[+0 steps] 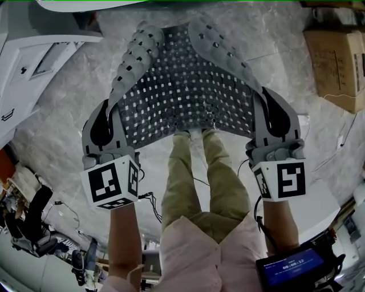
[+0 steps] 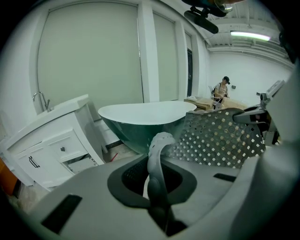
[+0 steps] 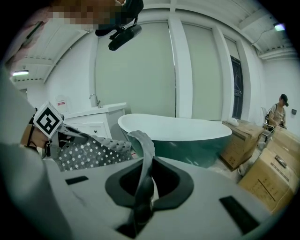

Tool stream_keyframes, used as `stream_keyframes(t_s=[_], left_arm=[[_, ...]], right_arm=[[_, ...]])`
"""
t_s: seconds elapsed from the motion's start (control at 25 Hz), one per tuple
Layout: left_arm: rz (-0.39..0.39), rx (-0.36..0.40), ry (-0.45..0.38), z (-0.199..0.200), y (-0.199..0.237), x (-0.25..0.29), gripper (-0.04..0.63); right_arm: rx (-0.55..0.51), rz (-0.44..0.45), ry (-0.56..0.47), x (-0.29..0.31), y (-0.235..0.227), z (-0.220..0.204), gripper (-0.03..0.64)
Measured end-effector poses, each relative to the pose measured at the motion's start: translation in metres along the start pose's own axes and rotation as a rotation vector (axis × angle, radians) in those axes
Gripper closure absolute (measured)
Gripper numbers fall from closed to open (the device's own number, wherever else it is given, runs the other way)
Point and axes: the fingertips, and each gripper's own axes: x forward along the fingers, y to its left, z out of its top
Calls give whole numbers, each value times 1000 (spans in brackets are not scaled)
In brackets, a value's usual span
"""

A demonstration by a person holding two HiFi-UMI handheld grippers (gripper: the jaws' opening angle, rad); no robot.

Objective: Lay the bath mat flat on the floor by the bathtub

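A grey perforated bath mat (image 1: 182, 85) hangs stretched between my two grippers above the marble floor, its side edges curled inward. My left gripper (image 1: 107, 128) is shut on the mat's near left corner, and a folded strip of mat (image 2: 158, 159) stands pinched between its jaws. My right gripper (image 1: 276, 122) is shut on the near right corner, with a mat edge (image 3: 143, 159) clamped the same way. The white and green bathtub (image 2: 143, 119) stands just ahead; its rim (image 1: 85, 4) shows at the top of the head view. The tub (image 3: 183, 133) also fills the right gripper view.
A white vanity cabinet (image 1: 34, 63) stands at the left, close to the tub. Cardboard boxes (image 1: 333, 60) sit at the right. The person's legs (image 1: 199, 171) stand under the mat. Another person (image 3: 277, 112) is at the far back. Cables lie on the floor behind.
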Motion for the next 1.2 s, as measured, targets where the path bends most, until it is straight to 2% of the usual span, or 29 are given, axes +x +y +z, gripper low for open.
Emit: stream_keyframes(t_s=[0.28,0.72,0.92,1.2], left_arm=[[-10,6,6,-15,-14,9,555],[-25,8,33,-44,-16,50,555],[-39,40,46,-69,-36,72,555],[-91,48,68,-87,-41,103,555]], right_arm=[[-8,0,15,0,-7,-22,588],[-9,0,38,35,-9,-53,588],[2,2,47,49,-20,-87,588],[8,1,91,81,-17,-108,588]])
